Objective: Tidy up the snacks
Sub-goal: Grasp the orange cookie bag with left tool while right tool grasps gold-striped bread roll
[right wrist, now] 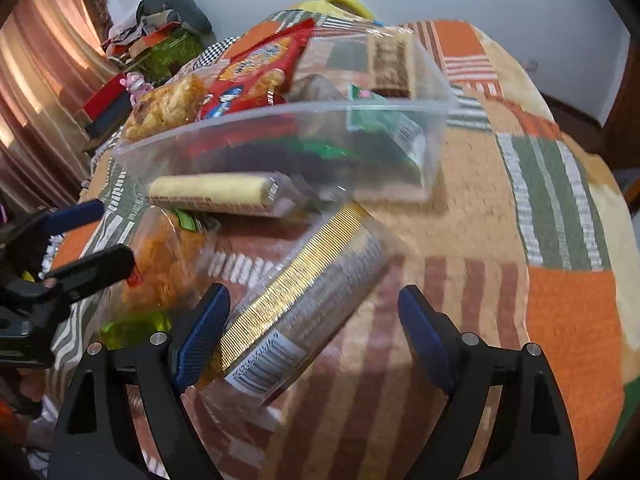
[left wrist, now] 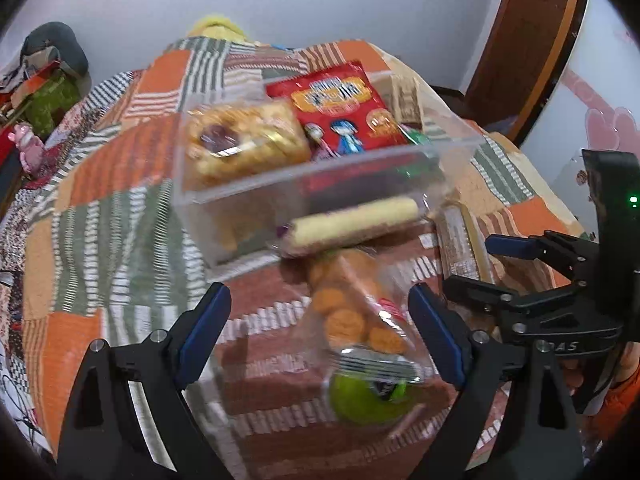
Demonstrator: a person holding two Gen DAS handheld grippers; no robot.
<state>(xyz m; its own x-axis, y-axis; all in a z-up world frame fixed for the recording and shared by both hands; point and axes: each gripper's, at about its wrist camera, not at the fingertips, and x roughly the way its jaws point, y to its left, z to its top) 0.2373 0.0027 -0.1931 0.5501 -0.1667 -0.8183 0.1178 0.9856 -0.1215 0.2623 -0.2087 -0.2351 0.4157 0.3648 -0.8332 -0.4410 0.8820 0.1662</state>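
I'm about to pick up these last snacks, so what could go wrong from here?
1. The clear bag of orange snacks is loose and slippery-looking, so the open left gripper may pinch only film.
2. The right gripper sits close beside it, so the two could bump.
3. The clear plastic bin already looks full; the red packet may slide out.

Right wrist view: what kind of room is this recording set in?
Most likely a bedroom at home: snacks lie on a patchwork quilt spread over a bed-like surface, pink curtains hang at the left, and a wooden door frame shows in the left wrist view.
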